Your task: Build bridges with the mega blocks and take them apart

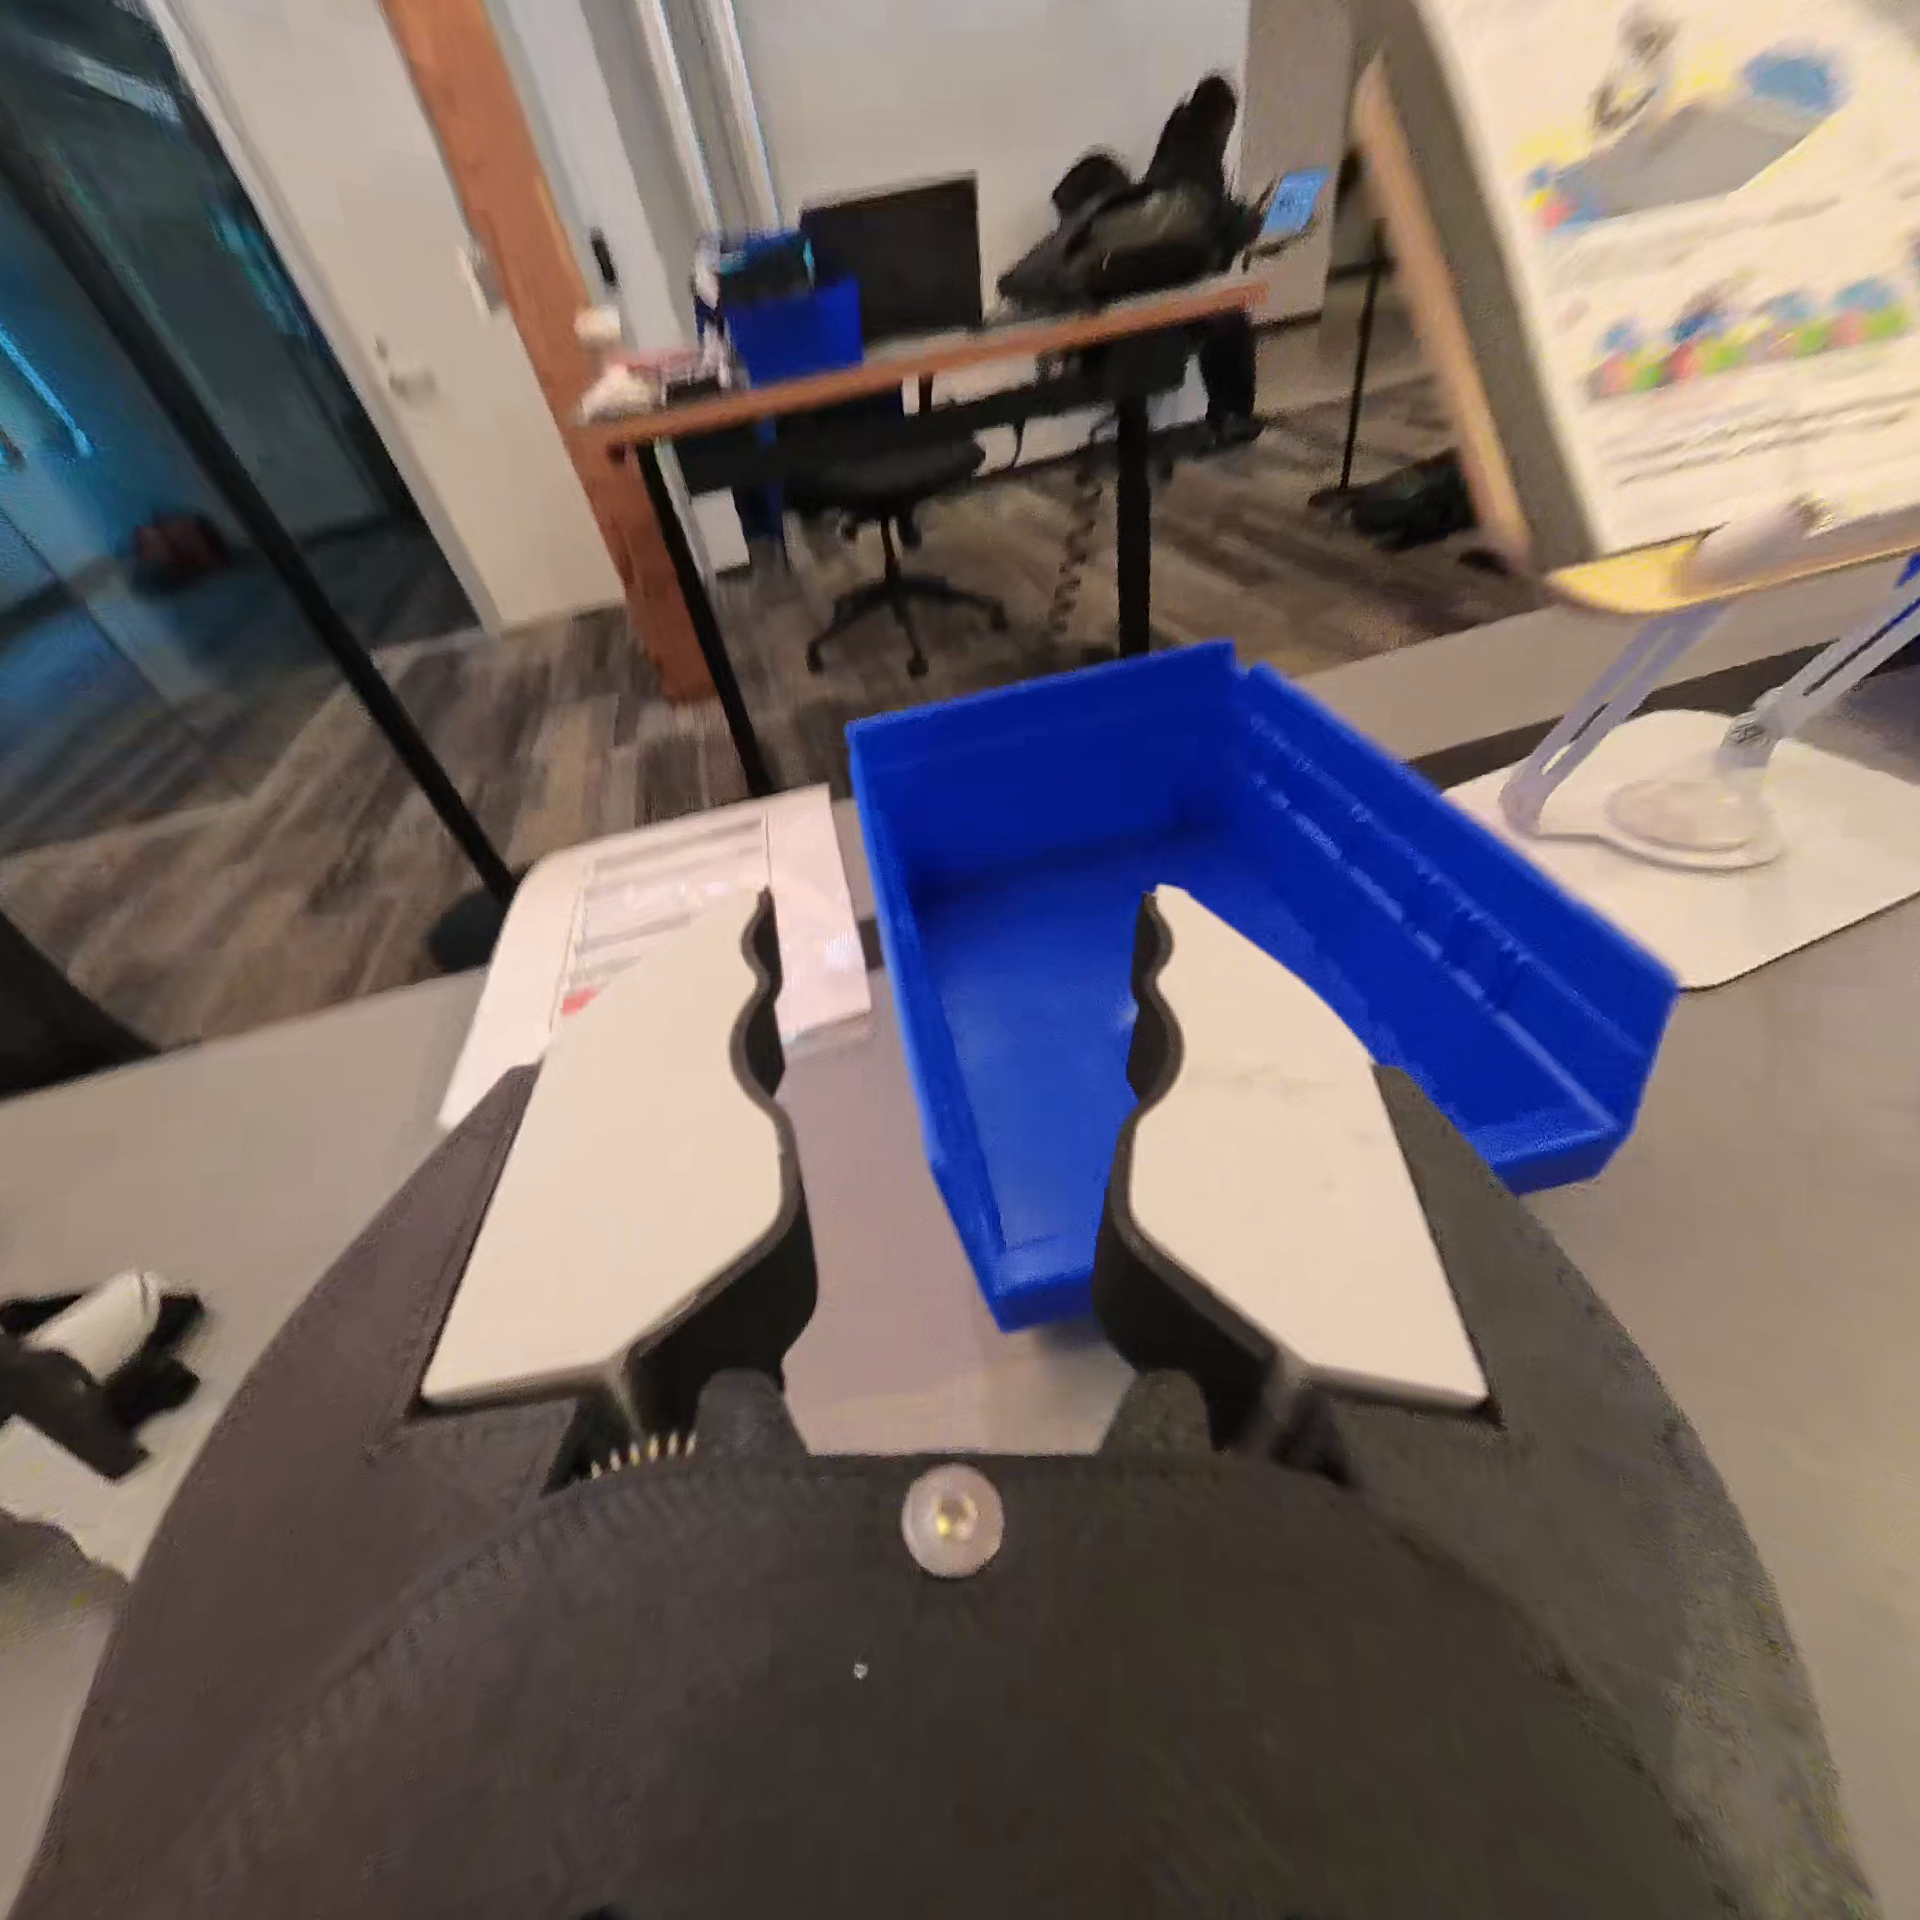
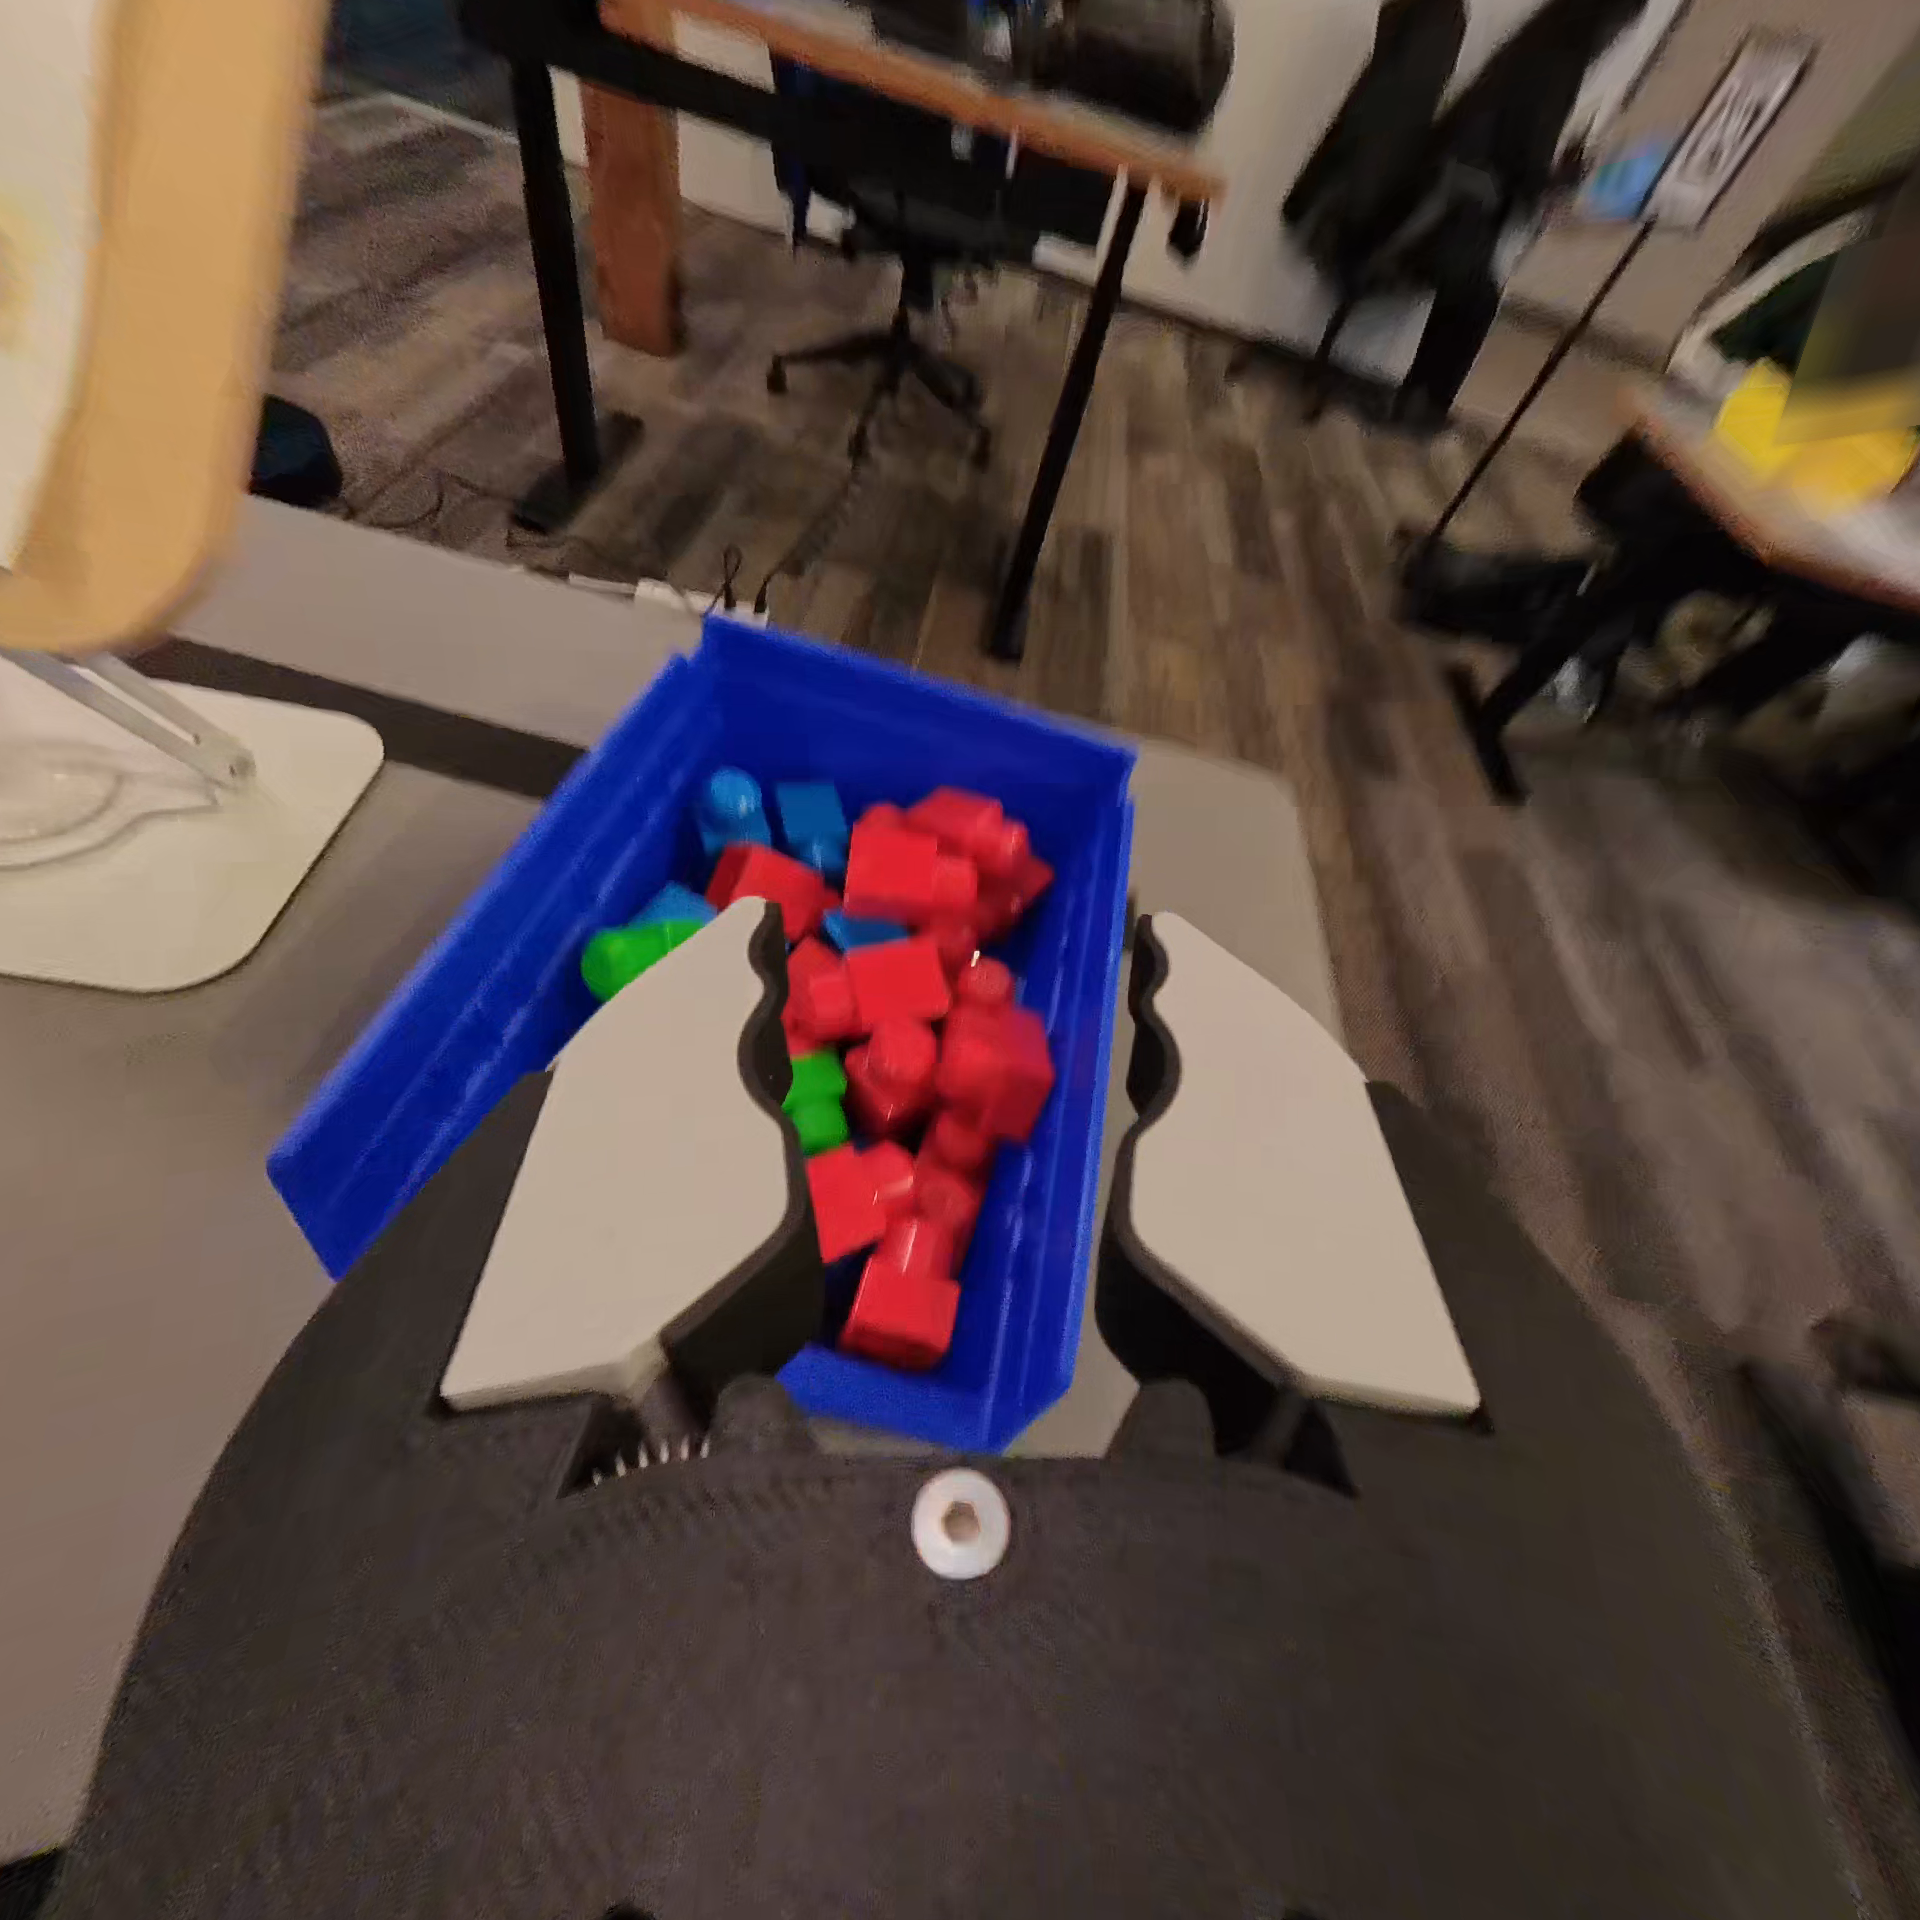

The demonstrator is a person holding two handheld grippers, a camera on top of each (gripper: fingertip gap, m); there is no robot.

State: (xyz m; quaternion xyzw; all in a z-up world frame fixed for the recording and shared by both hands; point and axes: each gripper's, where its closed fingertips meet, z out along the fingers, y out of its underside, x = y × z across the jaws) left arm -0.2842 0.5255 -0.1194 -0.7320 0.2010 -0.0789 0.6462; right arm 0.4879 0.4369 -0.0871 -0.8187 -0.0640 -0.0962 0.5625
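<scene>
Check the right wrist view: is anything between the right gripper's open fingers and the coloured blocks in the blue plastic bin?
Nothing: the right gripper hangs open over the blue plastic bin, air alone above the coloured blocks.

Both grippers look alike. The left gripper (image 1: 956, 914) has a broad black, finely ribbed printed body, rounded like a dome, with one pale round screw (image 1: 952, 1522) at its centre. Two flat light-grey fingers (image 1: 634, 1174) taper forward, each lined inside with a wavy black pad. The right gripper (image 2: 951, 930) matches, with small gear teeth (image 2: 649, 1455) at its finger base.
</scene>
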